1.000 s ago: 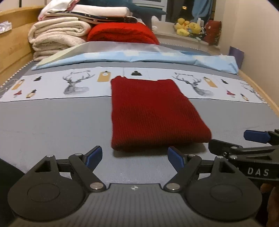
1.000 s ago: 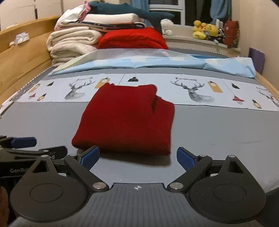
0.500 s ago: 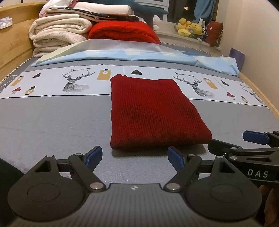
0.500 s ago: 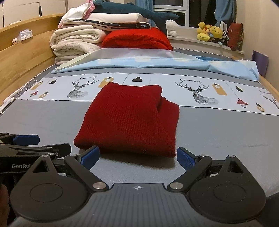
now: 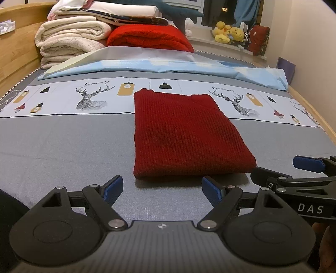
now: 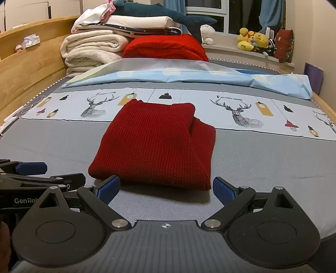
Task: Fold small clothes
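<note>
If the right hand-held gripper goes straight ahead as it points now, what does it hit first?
Probably the near edge of the folded red sweater: it lies just ahead of the open right hand-held gripper, roughly centred between the fingers. Depth is hard to judge; it might slide over the top.

Black gripper (image 5: 162, 190), blue fingertips (image 5: 113, 189)

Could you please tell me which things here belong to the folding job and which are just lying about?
Part of the job:
red sweater, folded
left gripper, open
right gripper, open

Lying about:
stack of blankets
blue sheet
plush shark
yellow toys
</note>
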Demonstrator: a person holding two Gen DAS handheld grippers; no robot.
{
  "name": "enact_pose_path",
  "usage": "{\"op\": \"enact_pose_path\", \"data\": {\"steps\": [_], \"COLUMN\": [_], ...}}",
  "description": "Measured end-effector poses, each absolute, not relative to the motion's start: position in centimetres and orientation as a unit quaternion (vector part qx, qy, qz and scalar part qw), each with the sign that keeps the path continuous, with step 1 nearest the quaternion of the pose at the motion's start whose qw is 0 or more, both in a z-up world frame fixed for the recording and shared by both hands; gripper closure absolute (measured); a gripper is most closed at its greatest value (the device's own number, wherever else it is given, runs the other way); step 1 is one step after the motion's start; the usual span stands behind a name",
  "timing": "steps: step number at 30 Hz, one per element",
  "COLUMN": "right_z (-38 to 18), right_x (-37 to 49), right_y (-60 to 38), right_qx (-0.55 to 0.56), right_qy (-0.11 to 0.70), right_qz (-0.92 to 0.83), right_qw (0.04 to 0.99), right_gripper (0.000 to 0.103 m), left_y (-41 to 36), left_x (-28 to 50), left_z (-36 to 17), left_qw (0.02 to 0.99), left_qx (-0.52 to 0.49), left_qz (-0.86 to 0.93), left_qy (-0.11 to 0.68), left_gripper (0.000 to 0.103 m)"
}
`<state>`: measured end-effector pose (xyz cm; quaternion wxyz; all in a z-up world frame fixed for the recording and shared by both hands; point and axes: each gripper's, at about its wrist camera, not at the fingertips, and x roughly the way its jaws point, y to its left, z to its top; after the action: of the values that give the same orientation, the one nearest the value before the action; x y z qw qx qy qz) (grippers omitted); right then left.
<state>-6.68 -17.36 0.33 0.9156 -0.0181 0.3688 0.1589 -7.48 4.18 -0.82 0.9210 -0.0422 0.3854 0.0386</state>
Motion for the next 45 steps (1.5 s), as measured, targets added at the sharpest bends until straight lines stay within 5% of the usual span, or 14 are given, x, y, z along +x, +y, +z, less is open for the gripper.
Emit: {"op": "enact_pose_path", "data": {"steps": [45], "right_z": [0.31], "right_x": [-6.62], "right_y": [-17.0], "right_qx": [-0.024], "right_qy": [0.366], "right_qz": [0.158], "right_qw": [0.917], "right_gripper": [0.008], "left_y": [4.34], "left_x": [-7.52], "left_z": [-1.07], "left_qw": [0.92], "left_qx": [-0.045], "left_qz": [0.039], "left_qy": [0.386], "left_gripper": [0.017]}}
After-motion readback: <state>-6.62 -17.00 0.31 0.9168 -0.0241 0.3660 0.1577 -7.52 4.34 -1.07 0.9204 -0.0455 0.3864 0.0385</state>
